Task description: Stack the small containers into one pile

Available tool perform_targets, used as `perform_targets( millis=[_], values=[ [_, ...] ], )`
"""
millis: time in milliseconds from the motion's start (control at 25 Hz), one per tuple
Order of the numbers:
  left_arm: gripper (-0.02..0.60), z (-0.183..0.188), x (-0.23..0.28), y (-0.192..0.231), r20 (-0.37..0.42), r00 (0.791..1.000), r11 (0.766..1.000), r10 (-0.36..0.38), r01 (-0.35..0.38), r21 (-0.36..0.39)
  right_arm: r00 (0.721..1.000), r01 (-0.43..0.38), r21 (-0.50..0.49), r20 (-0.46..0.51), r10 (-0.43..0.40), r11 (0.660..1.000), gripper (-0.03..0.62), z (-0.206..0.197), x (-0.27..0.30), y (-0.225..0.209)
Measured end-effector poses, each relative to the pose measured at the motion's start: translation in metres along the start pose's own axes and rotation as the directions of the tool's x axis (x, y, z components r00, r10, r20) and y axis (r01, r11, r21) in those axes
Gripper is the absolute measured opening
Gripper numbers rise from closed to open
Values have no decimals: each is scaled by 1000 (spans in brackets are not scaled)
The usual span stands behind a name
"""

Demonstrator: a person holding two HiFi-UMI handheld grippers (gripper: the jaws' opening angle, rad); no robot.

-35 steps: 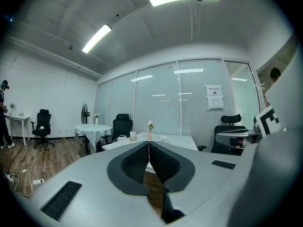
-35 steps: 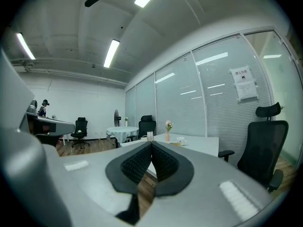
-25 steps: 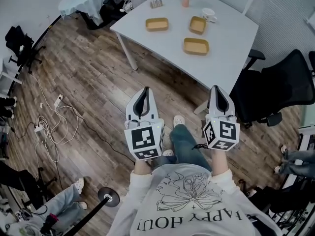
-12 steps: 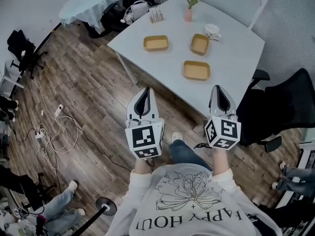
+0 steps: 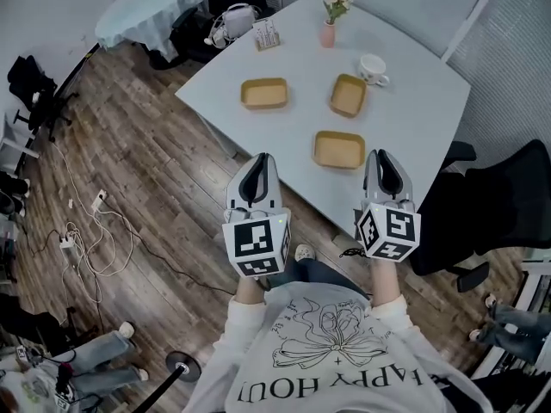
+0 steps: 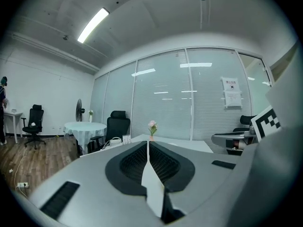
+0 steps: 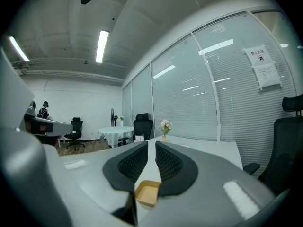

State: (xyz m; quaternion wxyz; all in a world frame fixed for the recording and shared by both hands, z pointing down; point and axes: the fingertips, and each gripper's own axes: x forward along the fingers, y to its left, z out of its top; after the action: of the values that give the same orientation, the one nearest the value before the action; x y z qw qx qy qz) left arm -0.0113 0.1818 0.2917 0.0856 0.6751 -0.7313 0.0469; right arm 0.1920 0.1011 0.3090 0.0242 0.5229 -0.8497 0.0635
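Observation:
Three shallow tan containers lie apart on the white table point(image 5: 413, 127): one at the left point(image 5: 264, 93), one at the back right point(image 5: 348, 95), one nearest me point(image 5: 338, 150). My left gripper point(image 5: 261, 158) hovers at the table's near edge, shut, with nothing in it; in the left gripper view its jaws point(image 6: 147, 143) meet in a line. My right gripper point(image 5: 381, 155) is held over the near edge, just right of the nearest container. Its jaws point(image 7: 151, 143) are opening with a narrow gap and hold nothing. The nearest container point(image 7: 147, 193) shows below that gap, on the table.
At the table's far side stand a pink-flower vase point(image 5: 330, 24), a white cup point(image 5: 373, 69) and a small card stand point(image 5: 265, 34). A black office chair point(image 5: 508, 205) is at the right. Cables point(image 5: 77, 231) trail on the wood floor at the left, and a cloth-covered round table point(image 5: 146, 7) stands behind.
The table and its containers have come closer to both grippers as the person stepped forward. Both grippers kept their side-by-side pose.

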Motion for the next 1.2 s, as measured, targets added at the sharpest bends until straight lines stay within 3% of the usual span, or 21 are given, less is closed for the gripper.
perform_targets(
  millis=[240, 320, 640, 880, 1200],
  values=[
    [16, -15, 38, -2, -54, 998, 999, -23, 20, -46, 999, 8, 10, -42, -7, 1000, 91, -13, 28, -18],
    [70, -23, 48, -5, -73, 996, 998, -44, 40, -57, 998, 13, 12, -58, -13, 1000, 94, -21, 33, -22],
    [118, -46, 98, -19, -153, 979, 988, -138, 125, -88, 990, 59, 30, -131, -55, 998, 127, -45, 60, -43],
    [126, -64, 140, -28, -222, 952, 976, -211, 192, -107, 977, 104, 43, -189, -95, 994, 134, -68, 84, -62],
    [138, -96, 186, -47, -329, 897, 955, -297, 268, -131, 945, 153, 43, -297, -134, 987, 137, -108, 108, -81]
  ],
)
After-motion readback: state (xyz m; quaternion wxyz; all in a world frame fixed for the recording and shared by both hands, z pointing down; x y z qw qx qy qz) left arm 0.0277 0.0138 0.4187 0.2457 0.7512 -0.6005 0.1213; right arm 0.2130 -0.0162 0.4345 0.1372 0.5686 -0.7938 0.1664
